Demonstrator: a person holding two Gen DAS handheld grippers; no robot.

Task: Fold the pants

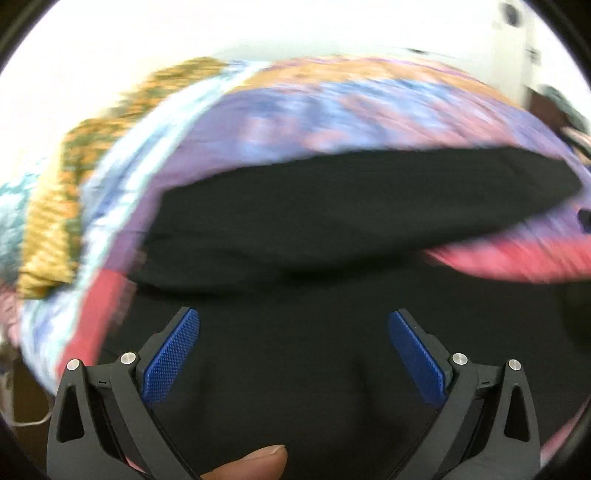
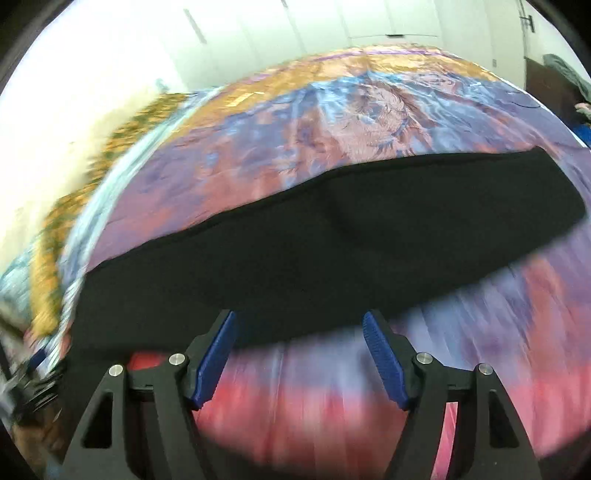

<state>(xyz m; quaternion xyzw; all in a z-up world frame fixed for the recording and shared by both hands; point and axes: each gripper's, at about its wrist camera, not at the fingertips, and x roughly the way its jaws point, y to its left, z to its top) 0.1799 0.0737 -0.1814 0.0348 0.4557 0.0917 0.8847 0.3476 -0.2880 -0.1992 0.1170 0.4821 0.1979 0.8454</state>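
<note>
Black pants (image 1: 332,221) lie on a colourful bedspread (image 1: 295,107), folded lengthwise into a long dark band. My left gripper (image 1: 293,317) is open and empty, its blue pads (image 1: 171,354) wide apart just above the near part of the black cloth. In the right wrist view the pants (image 2: 351,229) stretch from lower left to upper right. My right gripper (image 2: 297,319) is open and empty, its fingertips at the near edge of the pants, over the bedspread (image 2: 332,398). Both views are blurred by motion.
A yellow-green patterned cloth (image 1: 59,206) lies along the bed's left edge. White wall and doors (image 2: 295,29) stand behind the bed. Dark furniture with clothes (image 2: 554,92) is at the far right. A thumb (image 1: 255,463) shows at the bottom of the left wrist view.
</note>
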